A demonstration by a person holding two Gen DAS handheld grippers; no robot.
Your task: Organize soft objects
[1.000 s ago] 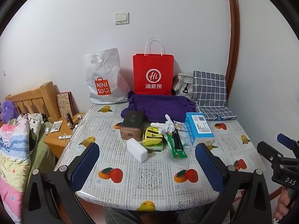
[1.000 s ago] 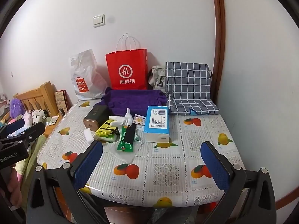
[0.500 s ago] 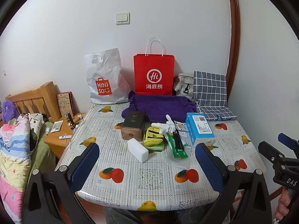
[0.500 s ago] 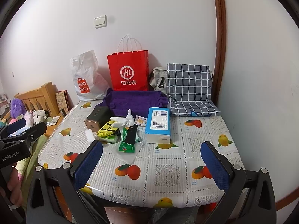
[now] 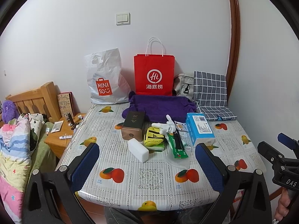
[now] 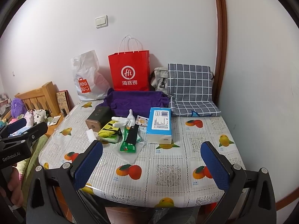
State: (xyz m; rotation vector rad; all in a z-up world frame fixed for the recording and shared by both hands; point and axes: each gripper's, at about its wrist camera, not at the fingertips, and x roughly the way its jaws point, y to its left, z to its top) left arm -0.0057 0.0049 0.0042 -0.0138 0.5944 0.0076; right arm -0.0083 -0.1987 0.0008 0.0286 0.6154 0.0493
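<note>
A cluster lies mid-table: a white glove (image 5: pixel 165 125) (image 6: pixel 124 120), a yellow mesh pouch (image 5: pixel 154 137) (image 6: pixel 108 129), a white sponge block (image 5: pixel 138 150), a green packet (image 5: pixel 176 147) (image 6: pixel 129 141), a blue tissue pack (image 5: pixel 200 128) (image 6: pixel 160 125) and a brown box (image 5: pixel 133 125) (image 6: pixel 97 118). A purple towel (image 5: pixel 158 105) (image 6: pixel 136 100) lies behind them. My left gripper (image 5: pixel 147 166) is open and empty above the table's near edge. My right gripper (image 6: pixel 152 165) is open and empty, also short of the cluster.
A red paper bag (image 5: pixel 154 74), a white Miniso bag (image 5: pixel 105 82), a grey bag (image 5: pixel 184 86) and a checked grey cushion (image 5: pixel 211 95) stand at the back wall. A wooden nightstand (image 5: pixel 62 134) and a bed with quilts (image 5: pixel 15 145) are left of the fruit-print table (image 5: pixel 149 179).
Both views have shifted very slightly; the right one has risen and drawn back a little. Nothing on the table has moved, and both grippers stay open.
</note>
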